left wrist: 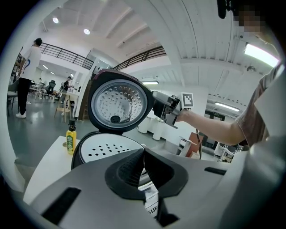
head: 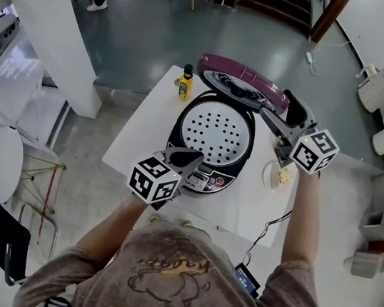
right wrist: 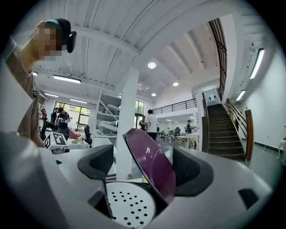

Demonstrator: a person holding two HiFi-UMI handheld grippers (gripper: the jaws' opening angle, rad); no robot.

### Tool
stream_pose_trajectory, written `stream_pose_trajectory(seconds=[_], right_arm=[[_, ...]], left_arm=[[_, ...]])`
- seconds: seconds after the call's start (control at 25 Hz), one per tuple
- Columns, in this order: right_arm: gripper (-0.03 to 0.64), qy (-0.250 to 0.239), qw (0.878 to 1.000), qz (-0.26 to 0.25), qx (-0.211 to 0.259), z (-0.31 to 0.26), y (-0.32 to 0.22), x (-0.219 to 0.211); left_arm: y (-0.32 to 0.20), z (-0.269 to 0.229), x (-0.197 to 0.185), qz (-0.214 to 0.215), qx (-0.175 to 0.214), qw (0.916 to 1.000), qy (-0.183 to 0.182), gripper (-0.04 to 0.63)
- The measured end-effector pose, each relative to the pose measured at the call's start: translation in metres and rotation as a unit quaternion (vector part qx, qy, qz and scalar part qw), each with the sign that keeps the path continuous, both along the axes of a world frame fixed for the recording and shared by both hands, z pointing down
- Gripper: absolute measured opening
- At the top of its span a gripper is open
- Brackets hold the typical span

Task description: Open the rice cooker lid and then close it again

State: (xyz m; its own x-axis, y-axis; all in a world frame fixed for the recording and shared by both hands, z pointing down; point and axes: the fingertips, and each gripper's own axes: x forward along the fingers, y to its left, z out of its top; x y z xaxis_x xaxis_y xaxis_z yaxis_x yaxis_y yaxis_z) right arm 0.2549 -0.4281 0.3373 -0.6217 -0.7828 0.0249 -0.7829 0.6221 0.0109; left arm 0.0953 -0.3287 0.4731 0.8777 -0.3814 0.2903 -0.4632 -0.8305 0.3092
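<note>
The black rice cooker stands on a white table, its purple lid raised at the back and a white perforated tray showing inside. My right gripper is at the lid's right edge. In the right gripper view the lid stands between its open jaws, closer to the right pad, and I see no clear press. My left gripper hovers over the cooker's front panel; in its own view the left gripper is shut with nothing held, facing the lid's inner side.
A yellow bottle stands on the table's back left corner. A small plate of food lies right of the cooker. A cable hangs off the front right edge. A white column rises to the left.
</note>
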Motion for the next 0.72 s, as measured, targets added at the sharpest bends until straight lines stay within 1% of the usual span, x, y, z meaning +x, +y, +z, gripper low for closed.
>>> stream_pose_trajectory(seconds=[0.12,0.32,0.72], right_arm=[[0.408,0.0,1.0,-0.001,0.002,0.004,0.008,-0.004],[0.408,0.023,1.0,-0.01,-0.004,0.014,0.021,-0.011],[0.403,0.008,1.0,-0.014,-0.013,0.03,0.046,-0.023]], left_arm=[[0.002,0.0,0.003,0.005,0.001,1.0,0.0,0.021],[0.006,-0.001,0.008,0.01,0.003,0.9999,0.002,0.021],[0.014,-0.004,0.015,0.02,-0.002,0.9997,0.015,0.021]])
